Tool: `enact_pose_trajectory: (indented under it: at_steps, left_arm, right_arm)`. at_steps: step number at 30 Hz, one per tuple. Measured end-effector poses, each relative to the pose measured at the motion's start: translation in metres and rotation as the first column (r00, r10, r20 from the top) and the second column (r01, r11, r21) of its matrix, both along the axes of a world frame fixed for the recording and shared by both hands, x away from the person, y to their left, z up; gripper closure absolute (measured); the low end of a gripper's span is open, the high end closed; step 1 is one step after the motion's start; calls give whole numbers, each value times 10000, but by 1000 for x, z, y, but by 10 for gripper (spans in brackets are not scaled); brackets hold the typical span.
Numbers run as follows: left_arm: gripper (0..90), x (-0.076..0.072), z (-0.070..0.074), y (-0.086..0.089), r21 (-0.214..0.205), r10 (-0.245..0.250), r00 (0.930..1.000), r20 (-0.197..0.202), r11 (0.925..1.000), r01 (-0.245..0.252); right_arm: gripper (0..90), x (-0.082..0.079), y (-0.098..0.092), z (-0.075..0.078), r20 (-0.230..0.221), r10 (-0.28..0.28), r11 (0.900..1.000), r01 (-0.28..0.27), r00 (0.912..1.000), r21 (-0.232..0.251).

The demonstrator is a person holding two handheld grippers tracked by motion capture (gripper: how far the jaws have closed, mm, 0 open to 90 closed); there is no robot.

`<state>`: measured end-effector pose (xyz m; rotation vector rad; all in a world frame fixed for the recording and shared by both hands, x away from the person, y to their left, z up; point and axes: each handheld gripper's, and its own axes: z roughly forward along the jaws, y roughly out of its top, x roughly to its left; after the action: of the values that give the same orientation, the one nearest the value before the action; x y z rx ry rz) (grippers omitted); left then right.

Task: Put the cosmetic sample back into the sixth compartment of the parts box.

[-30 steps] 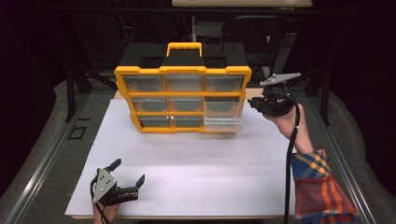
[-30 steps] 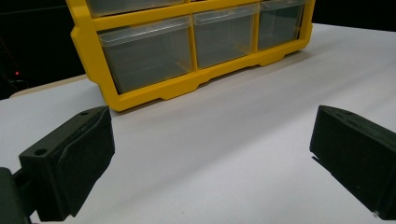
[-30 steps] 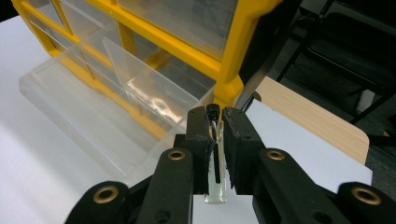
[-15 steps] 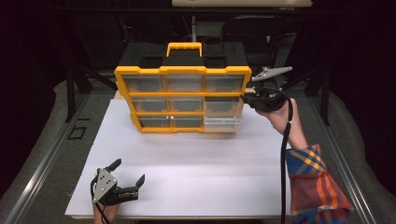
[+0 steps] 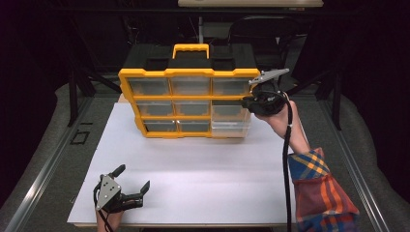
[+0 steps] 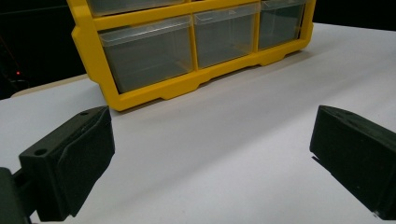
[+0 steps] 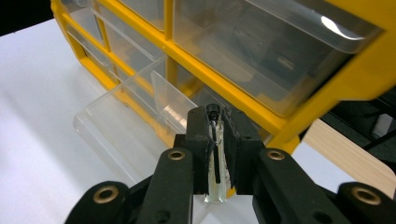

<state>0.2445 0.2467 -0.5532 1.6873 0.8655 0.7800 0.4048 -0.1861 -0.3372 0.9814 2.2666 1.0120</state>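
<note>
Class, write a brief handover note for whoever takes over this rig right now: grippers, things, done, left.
Right gripper: shut on a small clear vial with a black cap, held over the pulled-out bottom-right clear drawer of the yellow-framed drawer organiser.
Left gripper: open, empty, low on the white tabletop, near edge.
Done: drawer open, vial gripped.
Left, probably: drop the vial in and shut the drawer.

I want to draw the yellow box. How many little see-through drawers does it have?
9, in three rows of three in the yellow box: top row, middle row, bottom row. The bottom right drawer is pulled out.
</note>
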Motion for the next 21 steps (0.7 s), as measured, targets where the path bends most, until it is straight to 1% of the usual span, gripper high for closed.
enact_pose_trajectory:
  at_steps: [6,7,16,21]
  left_arm:
    - [0,1,-1,0,-7,-37,10000,-49,10000,37]
    - [0,1,0,0,-10,-21,10000,-33,10000,21]
    - [0,0,0,0,0,-37,10000,-16,10000,37]
    - [0,0,0,0,20,-24,10000,9,10000,24]
  right_arm:
    - [808,1,8,-2,-44,245,9997,-245,9997,28]
    - [809,1,9,-3,-102,258,9997,-257,9996,36]
    - [808,2,21,-6,-162,578,9983,-578,9982,-6]
    - [808,4,26,-12,-318,654,9978,-657,9974,-93]
